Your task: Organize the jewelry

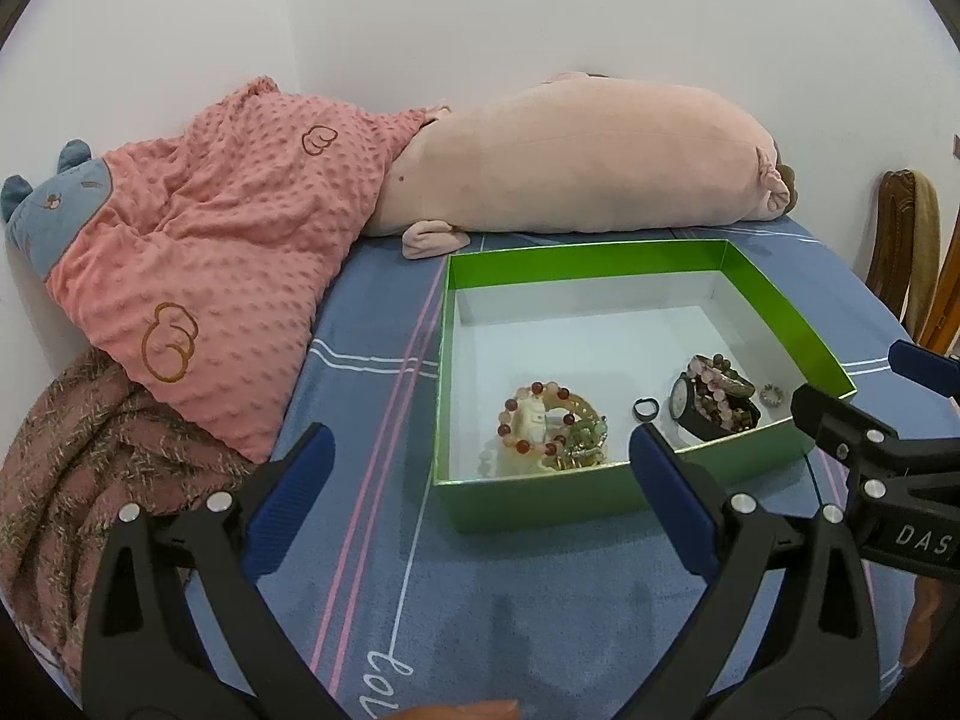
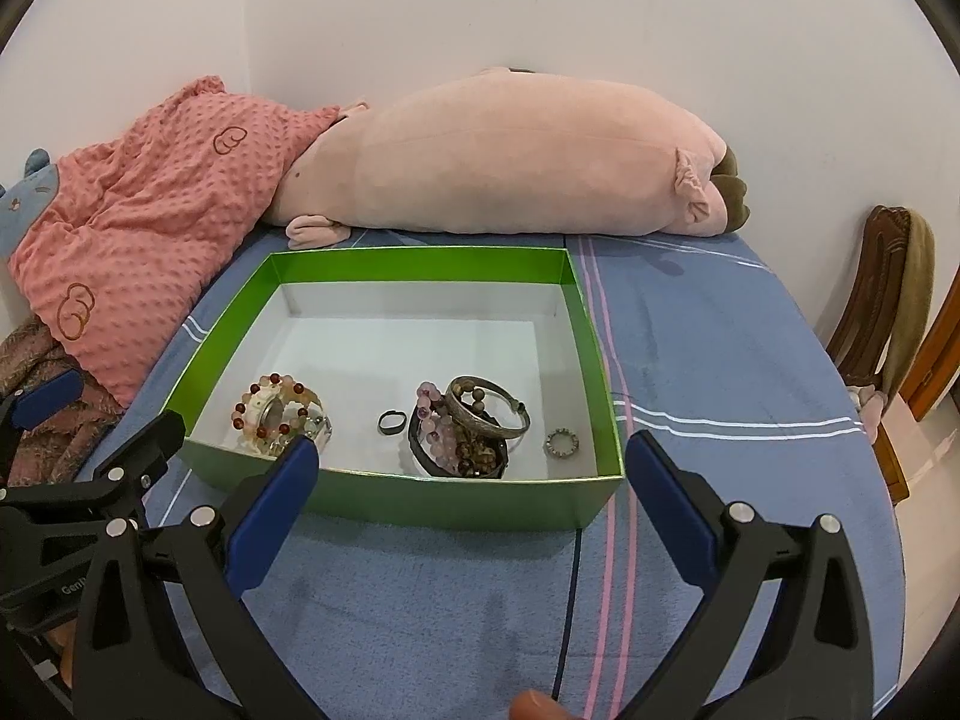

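A green box (image 1: 543, 501) (image 2: 420, 495) with a white inside sits on the blue bed sheet. In it lie a red-and-pink bead bracelet (image 1: 534, 420) (image 2: 273, 408) on a pile of gold pieces, a small dark ring (image 1: 645, 409) (image 2: 391, 421), a heap of bead bracelets with a watch and a silver bangle (image 1: 714, 396) (image 2: 474, 426), and a small silver ring (image 1: 770, 394) (image 2: 561, 443). My left gripper (image 1: 480, 495) stands open just short of the box's near wall, empty. My right gripper (image 2: 471, 498) is open too, empty, in front of the same wall.
A long pink plush pig (image 1: 576, 165) (image 2: 510, 162) lies along the wall behind the box. A pink dotted blanket (image 1: 210, 264) (image 2: 138, 228) and a brown throw (image 1: 90, 450) are piled on the left. A wooden chair (image 2: 882, 324) stands right of the bed.
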Demonstrator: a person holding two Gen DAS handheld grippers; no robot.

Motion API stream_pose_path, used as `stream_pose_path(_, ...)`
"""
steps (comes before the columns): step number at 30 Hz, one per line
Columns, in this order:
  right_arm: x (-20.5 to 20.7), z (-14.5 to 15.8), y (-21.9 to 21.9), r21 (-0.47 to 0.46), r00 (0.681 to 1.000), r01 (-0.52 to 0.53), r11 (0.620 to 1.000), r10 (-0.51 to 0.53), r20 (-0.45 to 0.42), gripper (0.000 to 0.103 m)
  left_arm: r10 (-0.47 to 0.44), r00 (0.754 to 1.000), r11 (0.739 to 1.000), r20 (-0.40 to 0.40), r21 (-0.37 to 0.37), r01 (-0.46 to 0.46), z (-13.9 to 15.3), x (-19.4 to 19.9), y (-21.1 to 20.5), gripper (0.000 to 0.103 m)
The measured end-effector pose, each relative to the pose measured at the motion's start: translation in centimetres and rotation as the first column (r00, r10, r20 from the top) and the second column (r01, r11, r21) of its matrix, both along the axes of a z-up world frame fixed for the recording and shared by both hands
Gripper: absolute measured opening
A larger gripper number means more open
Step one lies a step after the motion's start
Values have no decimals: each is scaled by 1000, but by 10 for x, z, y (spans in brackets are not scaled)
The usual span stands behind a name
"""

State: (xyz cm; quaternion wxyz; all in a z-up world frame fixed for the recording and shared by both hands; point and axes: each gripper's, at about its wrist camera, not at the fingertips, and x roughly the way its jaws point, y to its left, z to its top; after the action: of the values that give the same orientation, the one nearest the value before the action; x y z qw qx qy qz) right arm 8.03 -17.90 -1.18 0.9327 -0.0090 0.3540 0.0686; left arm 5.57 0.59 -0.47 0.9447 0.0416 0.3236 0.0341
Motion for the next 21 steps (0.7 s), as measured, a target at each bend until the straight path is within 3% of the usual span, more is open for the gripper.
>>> stream_pose_path(21, -1, -1, -1, 1, 1000, -1, 1000, 1, 0, 102, -9, 1000, 1000, -15, -22, 9, -1, 0, 1, 100)
